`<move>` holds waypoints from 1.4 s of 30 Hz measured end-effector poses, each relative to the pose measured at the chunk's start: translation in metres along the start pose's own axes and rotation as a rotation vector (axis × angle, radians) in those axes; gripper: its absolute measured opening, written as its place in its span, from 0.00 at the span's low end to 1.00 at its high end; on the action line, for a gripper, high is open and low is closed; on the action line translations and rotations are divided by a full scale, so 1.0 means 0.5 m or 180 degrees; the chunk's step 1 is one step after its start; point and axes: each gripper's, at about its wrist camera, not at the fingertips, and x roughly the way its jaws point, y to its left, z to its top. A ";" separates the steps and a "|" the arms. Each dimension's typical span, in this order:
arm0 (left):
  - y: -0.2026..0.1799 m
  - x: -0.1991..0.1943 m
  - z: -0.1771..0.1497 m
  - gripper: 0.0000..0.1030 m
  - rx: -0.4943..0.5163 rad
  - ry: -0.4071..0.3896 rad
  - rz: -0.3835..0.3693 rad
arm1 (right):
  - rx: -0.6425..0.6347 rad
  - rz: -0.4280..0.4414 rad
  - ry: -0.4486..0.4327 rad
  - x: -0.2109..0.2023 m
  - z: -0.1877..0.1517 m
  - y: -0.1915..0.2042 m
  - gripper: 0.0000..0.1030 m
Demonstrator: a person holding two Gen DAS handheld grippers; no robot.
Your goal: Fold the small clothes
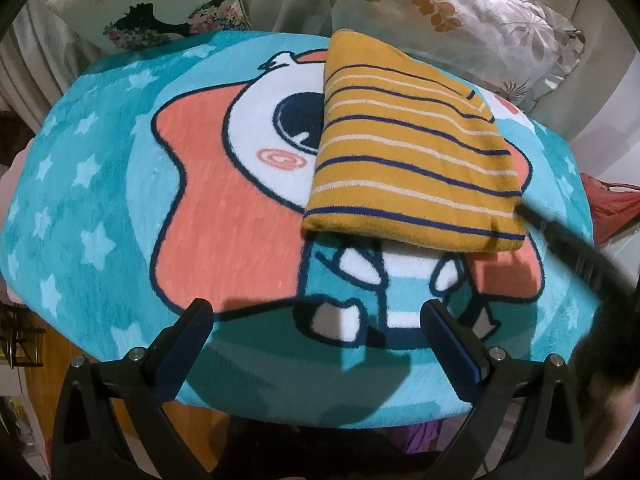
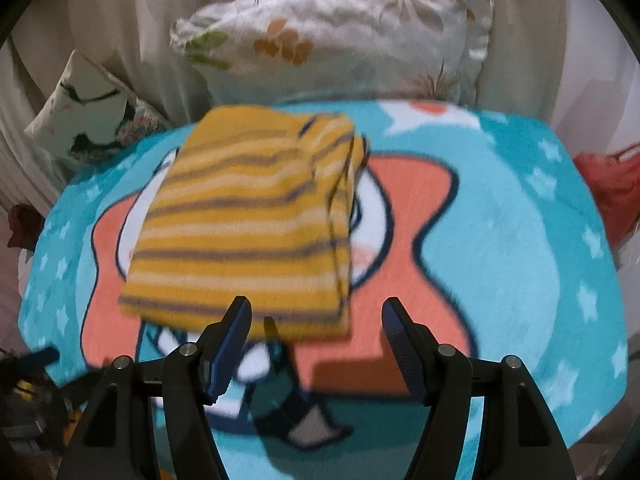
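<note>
Left wrist view: striped yellow garment (image 1: pixel 408 152) lying folded into a compact rectangle on the cartoon star blanket (image 1: pixel 100 208), over the character's face. Left gripper (image 1: pixel 316 320) hovering nearer than the garment's near edge, jaws apart, nothing between. Dark bar, probably the right gripper's finger, reaching the garment's right edge.

Right wrist view: right gripper (image 2: pixel 316 320) hanging at the garment's (image 2: pixel 244 224) near edge, jaws apart, gripping nothing. Folding looking done for this piece; probably only squaring up or setting aside remaining.
</note>
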 end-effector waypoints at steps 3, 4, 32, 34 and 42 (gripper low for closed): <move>0.001 -0.004 -0.003 1.00 0.0011 -0.0017 0.0012 | 0.0055 -0.0003 -0.0194 0.014 0.062 -0.013 0.67; 0.001 -0.006 -0.003 1.00 0.0019 -0.0031 0.0029 | 0.0087 -0.0003 -0.0201 0.025 0.080 -0.016 0.52; -0.044 -0.006 0.004 1.00 0.0119 -0.0106 -0.0163 | -0.0666 -0.0872 0.0045 -0.012 -0.020 0.037 0.67; -0.053 -0.007 0.002 1.00 0.0138 -0.0111 -0.0218 | -0.0686 -0.0958 0.0009 -0.020 -0.019 0.033 0.69; -0.062 -0.009 -0.005 1.00 0.0137 -0.0118 -0.0298 | -0.0683 -0.1248 -0.0023 -0.039 -0.014 0.017 0.71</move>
